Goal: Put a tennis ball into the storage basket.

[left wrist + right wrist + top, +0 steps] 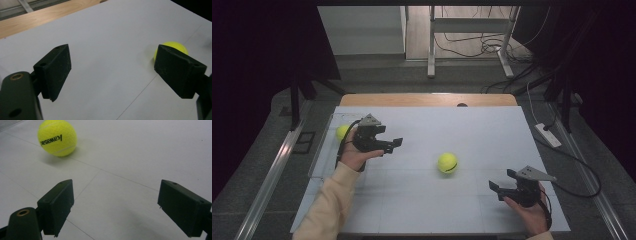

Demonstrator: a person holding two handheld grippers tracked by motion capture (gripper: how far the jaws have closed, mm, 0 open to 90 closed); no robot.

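A yellow tennis ball (447,163) with black lettering lies near the middle of the white table top (452,125). My left gripper (394,145) hovers to the ball's left, pointing right, jaws open and empty. In the left gripper view the ball (175,46) peeks out from behind the right jaw of my left gripper (112,62). My right gripper (502,180) rests low at the front right, open, pointing left toward the ball. Its own view shows the ball (57,137) ahead to the left, well beyond my right gripper (116,195). A second yellow ball (343,131) sits behind the left hand.
A shallow clear tray (323,150) lies along the table's left side, around the second ball. A wooden strip (427,99) borders the far edge. Beyond stand metal table legs (431,45) and floor cables (482,45). A white power strip (548,135) lies on the floor at right.
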